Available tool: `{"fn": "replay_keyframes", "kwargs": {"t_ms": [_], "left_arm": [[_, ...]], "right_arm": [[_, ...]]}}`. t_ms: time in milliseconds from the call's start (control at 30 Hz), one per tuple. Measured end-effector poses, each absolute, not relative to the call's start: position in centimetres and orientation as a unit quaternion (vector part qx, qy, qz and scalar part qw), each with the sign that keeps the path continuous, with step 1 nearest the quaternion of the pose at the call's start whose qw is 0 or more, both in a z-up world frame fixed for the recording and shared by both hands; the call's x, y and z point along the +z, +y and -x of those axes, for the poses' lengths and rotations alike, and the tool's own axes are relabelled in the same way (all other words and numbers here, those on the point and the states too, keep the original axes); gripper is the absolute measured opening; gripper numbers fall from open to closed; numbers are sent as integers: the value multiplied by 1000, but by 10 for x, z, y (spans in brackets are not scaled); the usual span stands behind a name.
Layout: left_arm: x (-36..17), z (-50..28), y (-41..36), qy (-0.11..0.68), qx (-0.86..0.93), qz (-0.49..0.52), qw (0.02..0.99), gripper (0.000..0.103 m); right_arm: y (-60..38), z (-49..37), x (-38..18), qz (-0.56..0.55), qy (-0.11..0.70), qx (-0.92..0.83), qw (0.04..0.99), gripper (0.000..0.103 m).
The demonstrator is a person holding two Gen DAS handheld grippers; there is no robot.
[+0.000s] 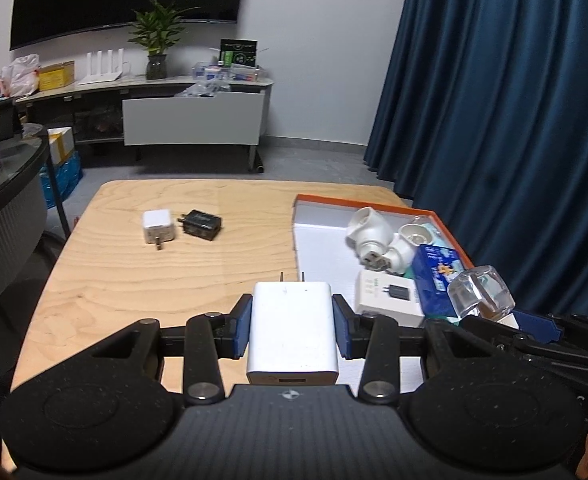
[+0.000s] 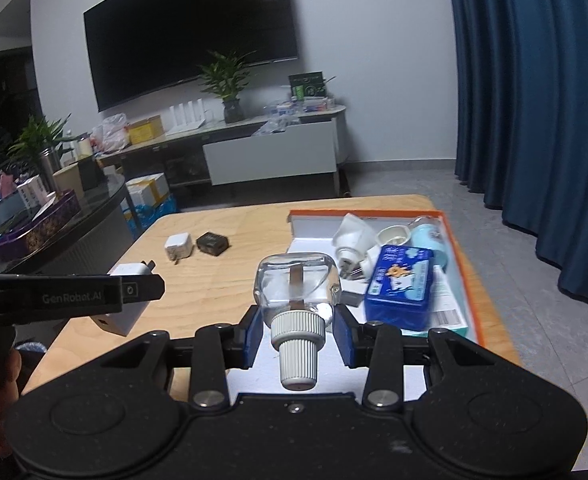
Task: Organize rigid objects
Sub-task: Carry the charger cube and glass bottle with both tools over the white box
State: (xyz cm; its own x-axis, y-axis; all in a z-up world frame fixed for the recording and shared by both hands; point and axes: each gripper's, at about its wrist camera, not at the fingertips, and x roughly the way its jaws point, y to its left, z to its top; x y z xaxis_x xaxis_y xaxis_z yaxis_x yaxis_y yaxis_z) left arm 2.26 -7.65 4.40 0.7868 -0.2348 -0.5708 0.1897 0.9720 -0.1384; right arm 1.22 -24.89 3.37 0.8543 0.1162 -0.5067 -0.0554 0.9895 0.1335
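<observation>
My left gripper [image 1: 293, 330] is shut on a large white charger [image 1: 293, 332] with its prongs pointing away, held above the wooden table [image 1: 134, 280]. My right gripper [image 2: 297, 334] is shut on a clear glass bottle [image 2: 296, 286] with a ribbed white cap [image 2: 298, 340], held over the near end of the orange-rimmed box [image 2: 460, 256]. The same bottle [image 1: 480, 294] shows at the right of the left wrist view. A small white plug [image 1: 157, 226] and a black plug [image 1: 201, 224] lie side by side on the table's far left.
The box [image 1: 358, 201] holds white plug adapters [image 1: 368, 236], a blue packet [image 1: 438, 280], a white carton [image 1: 390, 298] and a pale blue can [image 2: 430, 240]. A dark curtain [image 1: 494, 120] hangs on the right. A TV stand [image 1: 194, 120] lies beyond, a dark round table [image 2: 74, 232] at left.
</observation>
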Motion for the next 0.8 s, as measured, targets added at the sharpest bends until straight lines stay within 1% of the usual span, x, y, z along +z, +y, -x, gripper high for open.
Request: {"fn": "replay_keyframes", "kwargs": {"t_ms": [800], "left_arm": [[52, -66, -130, 314, -152, 21, 937, 41]], "right_arm": [[-297, -40, 44, -74, 253, -12, 965, 47]]}}
